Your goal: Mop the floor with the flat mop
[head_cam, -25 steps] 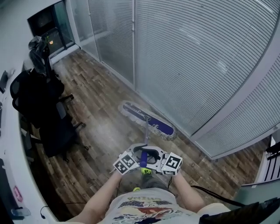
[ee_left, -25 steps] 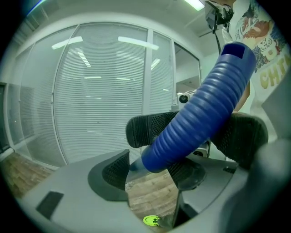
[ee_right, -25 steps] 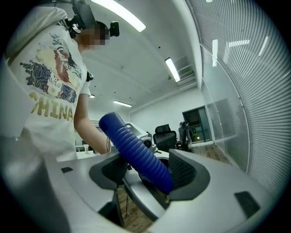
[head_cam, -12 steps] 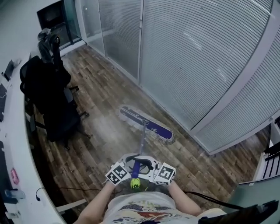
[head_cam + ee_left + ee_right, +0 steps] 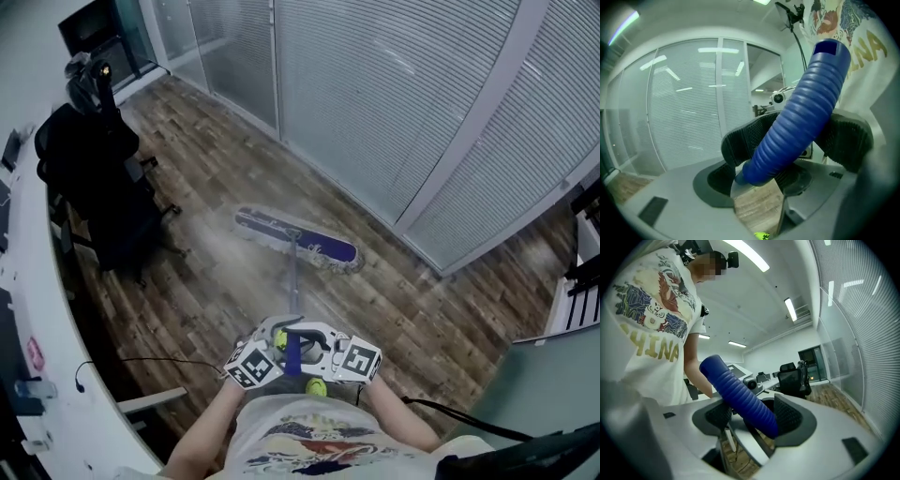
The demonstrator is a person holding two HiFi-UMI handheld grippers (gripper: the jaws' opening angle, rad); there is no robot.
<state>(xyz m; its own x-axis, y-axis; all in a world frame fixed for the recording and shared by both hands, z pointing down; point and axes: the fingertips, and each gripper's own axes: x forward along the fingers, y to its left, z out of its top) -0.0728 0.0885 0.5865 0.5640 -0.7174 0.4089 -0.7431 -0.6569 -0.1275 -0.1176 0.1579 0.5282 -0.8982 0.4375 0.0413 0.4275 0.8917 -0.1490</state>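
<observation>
The flat mop's blue head [image 5: 295,239] with its grey fringe lies on the wooden floor near the glass wall. Its thin pole [image 5: 293,286] runs back toward me and ends in a blue ribbed grip [image 5: 292,352]. My left gripper [image 5: 278,342] and right gripper [image 5: 314,345] clamp that grip from either side, close in front of my body. In the left gripper view the ribbed grip [image 5: 797,117] is pressed between the dark pads of the left gripper [image 5: 792,140]. The right gripper [image 5: 752,416] likewise squeezes the grip [image 5: 740,397].
Black office chairs [image 5: 94,187] stand at the left beside a long white desk [image 5: 28,309]. A glass partition with blinds [image 5: 394,94] runs along the far side. A dark cable [image 5: 141,361] trails on the floor at the left. A railing [image 5: 581,272] is at the right.
The mop head has slid left across the floor along the glass wall, and I have moved with it. Both grippers have kept their hold on the grip.
</observation>
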